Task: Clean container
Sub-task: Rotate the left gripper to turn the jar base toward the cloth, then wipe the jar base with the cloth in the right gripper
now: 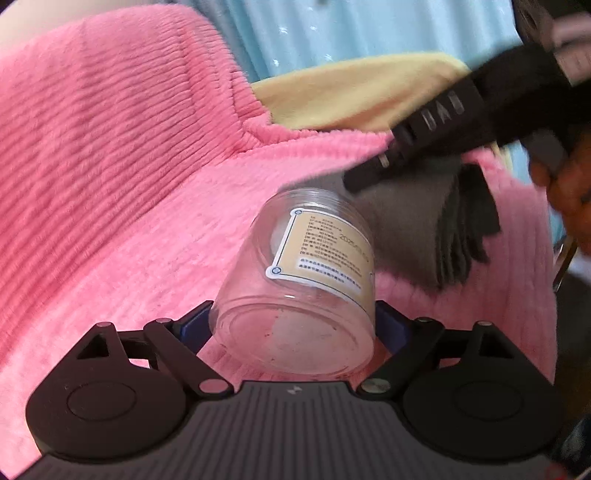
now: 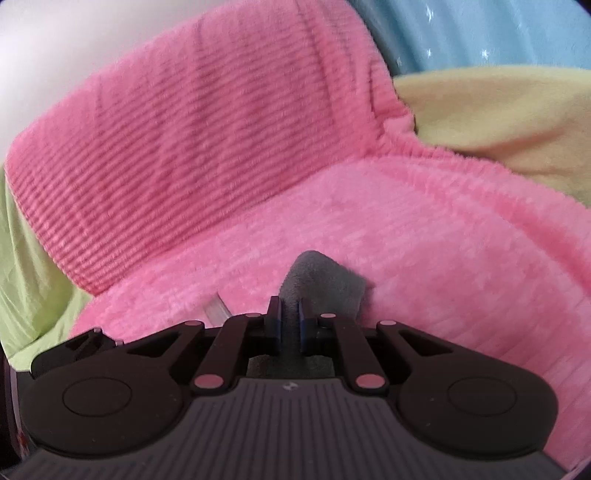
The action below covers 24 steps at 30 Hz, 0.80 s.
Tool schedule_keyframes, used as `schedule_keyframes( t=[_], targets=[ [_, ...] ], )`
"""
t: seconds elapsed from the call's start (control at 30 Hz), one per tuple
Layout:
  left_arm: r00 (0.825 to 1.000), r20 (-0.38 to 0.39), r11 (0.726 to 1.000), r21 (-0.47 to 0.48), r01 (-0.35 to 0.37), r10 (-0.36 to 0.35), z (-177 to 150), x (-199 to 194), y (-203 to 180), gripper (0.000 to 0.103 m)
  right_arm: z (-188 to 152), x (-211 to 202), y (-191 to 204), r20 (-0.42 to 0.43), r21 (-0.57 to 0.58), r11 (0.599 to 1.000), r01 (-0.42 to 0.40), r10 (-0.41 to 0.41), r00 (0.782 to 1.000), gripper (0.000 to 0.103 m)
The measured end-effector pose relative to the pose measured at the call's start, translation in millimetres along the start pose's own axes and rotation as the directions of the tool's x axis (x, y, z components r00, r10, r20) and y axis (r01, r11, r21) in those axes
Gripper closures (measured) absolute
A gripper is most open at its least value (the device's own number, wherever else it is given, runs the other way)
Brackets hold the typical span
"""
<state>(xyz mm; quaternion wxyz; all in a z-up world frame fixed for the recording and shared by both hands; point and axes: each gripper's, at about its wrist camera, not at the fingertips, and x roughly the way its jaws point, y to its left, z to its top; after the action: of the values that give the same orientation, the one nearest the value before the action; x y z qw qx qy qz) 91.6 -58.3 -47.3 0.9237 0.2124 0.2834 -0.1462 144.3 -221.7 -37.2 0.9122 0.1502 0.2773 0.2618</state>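
Observation:
A clear plastic jar (image 1: 306, 273) with a tan printed label lies tilted, base toward the camera, and my left gripper (image 1: 295, 325) is shut on its base end. The jar's mouth points away, toward the pink blanket. My right gripper (image 1: 369, 173) comes in from the upper right, shut on a folded grey cloth (image 1: 424, 229) that hangs against the jar's far right side. In the right wrist view my right gripper (image 2: 290, 317) pinches the grey cloth (image 2: 321, 284) between its blue pads. A sliver of the jar (image 2: 218, 308) shows just left of it.
A ribbed pink blanket (image 1: 129, 166) covers the surface below and rises as a hump at the back. A yellow blanket (image 1: 351, 96) lies behind it, a blue starred curtain (image 1: 351, 33) beyond. A green sheet (image 2: 29, 280) shows at left. A hand (image 1: 565, 195) holds the right gripper.

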Motion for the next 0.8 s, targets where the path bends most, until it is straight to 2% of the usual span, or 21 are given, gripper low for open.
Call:
schedule_keyframes(
  t=[0.13,0.27,0.4,0.53,0.7,0.8],
  targets=[
    [1.0,0.006,0.999,0.048,-0.015,0.015,-5.1,-15.5,-6.0,0.013,-0.2,-23.6,14.5,0.025,-0.053,0.989,-0.137,0.139,0.99,0.096],
    [1.0,0.002,1.0,0.025,-0.005,0.005,-14.2,-27.1,-2.3,0.013,-12.6,-38.7,38.3,-0.034,-0.138,0.947,-0.29,0.288,0.957,0.096],
    [1.0,0.001,0.999,0.042,0.0,0.0,-20.4,-29.9,-6.4,0.013,-26.8,-29.8,55.1,-0.129,-0.205,0.901,-0.382,0.361,0.923,0.096],
    [1.0,-0.004,1.0,0.026,0.009,-0.009,-20.2,-25.7,-4.2,0.013,-31.1,-20.0,65.1,-0.177,-0.233,0.863,-0.448,0.415,0.892,0.096],
    [1.0,-0.012,1.0,0.017,0.01,-0.01,-19.3,-21.7,-3.1,0.014,-26.1,-9.5,60.4,-0.173,-0.222,0.866,-0.449,0.418,0.892,0.098],
    [1.0,-0.015,0.999,0.036,-0.004,0.004,-18.5,-21.6,-7.8,0.014,-20.7,-4.2,61.2,-0.139,-0.246,0.882,-0.401,0.378,0.916,0.098]
  ],
)
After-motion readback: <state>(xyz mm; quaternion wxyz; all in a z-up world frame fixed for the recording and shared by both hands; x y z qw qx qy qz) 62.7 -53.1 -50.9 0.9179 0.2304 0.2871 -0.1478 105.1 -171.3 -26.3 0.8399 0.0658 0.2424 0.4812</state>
